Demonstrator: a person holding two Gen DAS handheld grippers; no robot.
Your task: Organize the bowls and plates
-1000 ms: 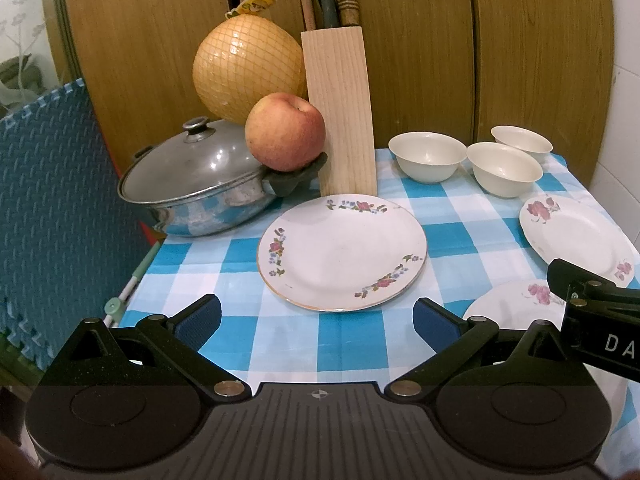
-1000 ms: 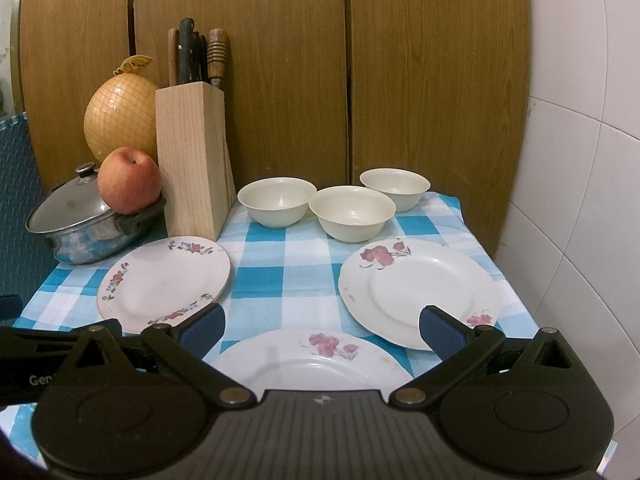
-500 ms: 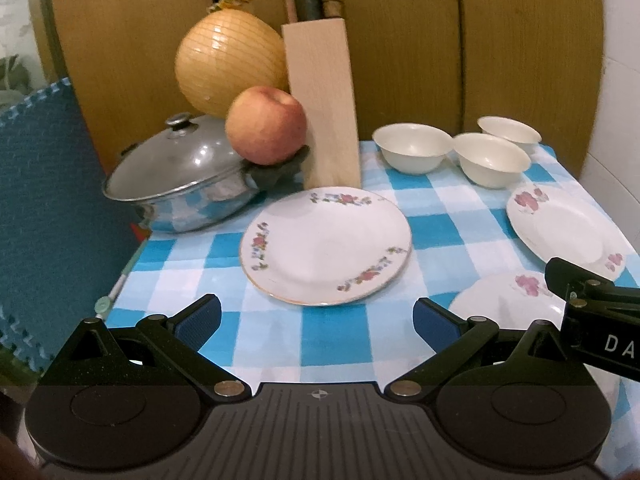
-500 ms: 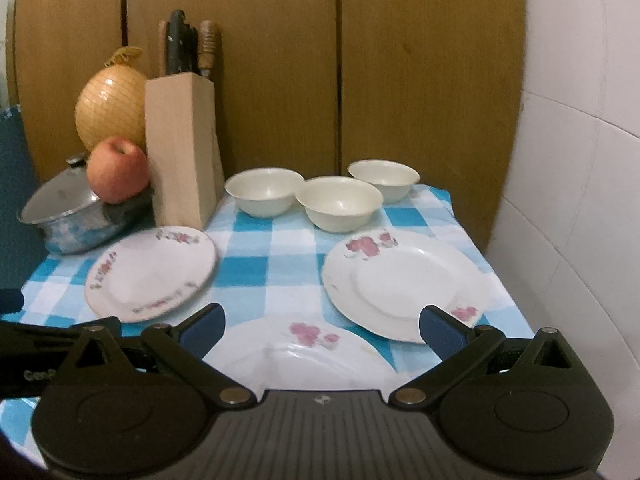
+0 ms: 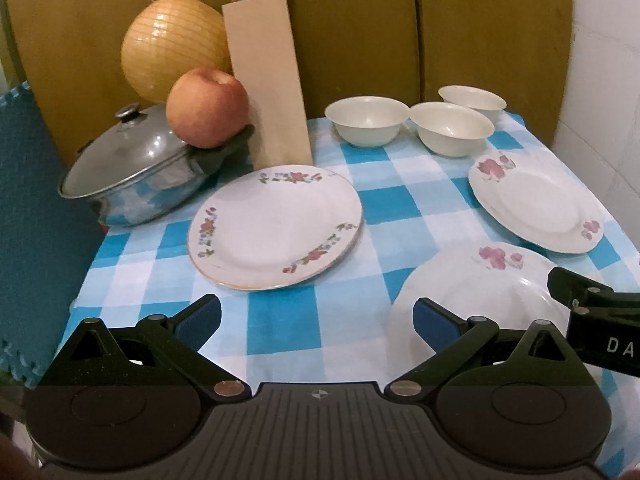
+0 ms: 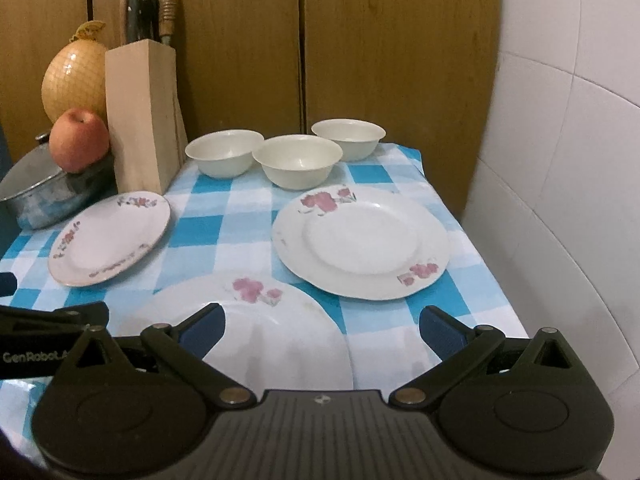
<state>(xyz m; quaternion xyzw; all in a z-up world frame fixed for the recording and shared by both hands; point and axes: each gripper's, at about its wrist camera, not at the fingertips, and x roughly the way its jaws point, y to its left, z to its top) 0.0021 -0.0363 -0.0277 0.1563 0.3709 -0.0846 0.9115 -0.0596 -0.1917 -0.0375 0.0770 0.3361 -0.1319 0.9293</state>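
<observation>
Three white flowered plates lie on the blue checked cloth: a gold-rimmed plate at the left, a far right plate, and a near plate. Three cream bowls stand in a row at the back; they also show in the right wrist view. My left gripper is open and empty above the front edge. My right gripper is open and empty over the near plate.
A wooden knife block stands at the back left. A lidded steel pot sits beside it with an apple on its handle and a netted pomelo behind. A white tiled wall bounds the right side.
Both grippers have moved forward and higher over the table, so the plates and bowls look closer. Nothing on the table has moved. Both grippers stay open.
</observation>
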